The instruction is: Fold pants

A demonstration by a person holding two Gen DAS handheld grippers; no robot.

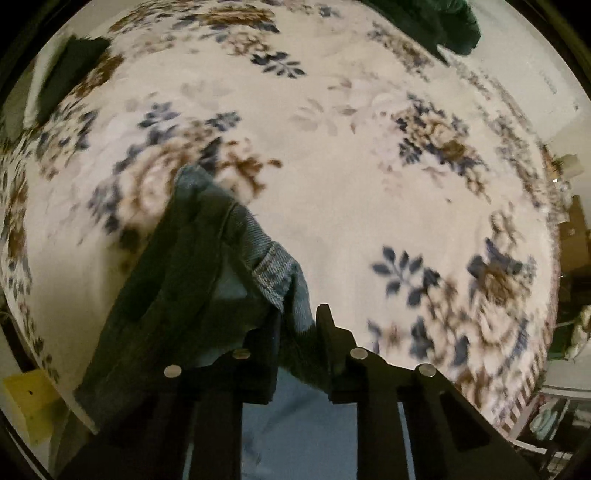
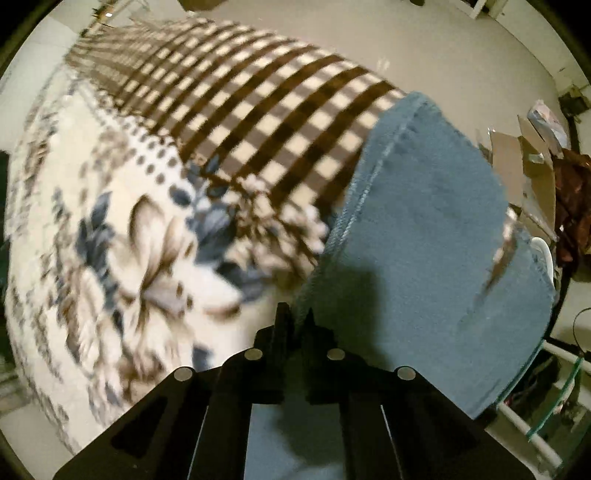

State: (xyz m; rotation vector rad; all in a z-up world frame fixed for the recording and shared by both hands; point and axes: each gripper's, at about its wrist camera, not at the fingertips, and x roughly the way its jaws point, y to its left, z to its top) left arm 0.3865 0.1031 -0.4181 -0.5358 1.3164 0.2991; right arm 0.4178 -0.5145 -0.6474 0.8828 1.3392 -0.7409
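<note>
Blue denim pants (image 1: 207, 266) hang bunched from my left gripper (image 1: 301, 314), whose black fingers are shut on a fold of the waistband above a floral blanket. In the right wrist view the pants' blue legs (image 2: 424, 229) spread flat over the blanket and reach past the bed's edge. My right gripper (image 2: 295, 314) points down at the left edge of that denim, its fingers nearly together and shut on the edge of the cloth. Both views are blurred.
A cream blanket with blue and brown flowers (image 1: 351, 155) covers the bed, with a brown checked band (image 2: 240, 110) along one side. Dark green cloth (image 1: 443, 22) lies at the far edge. Cardboard boxes (image 2: 524, 173) and clutter stand on the floor beside the bed.
</note>
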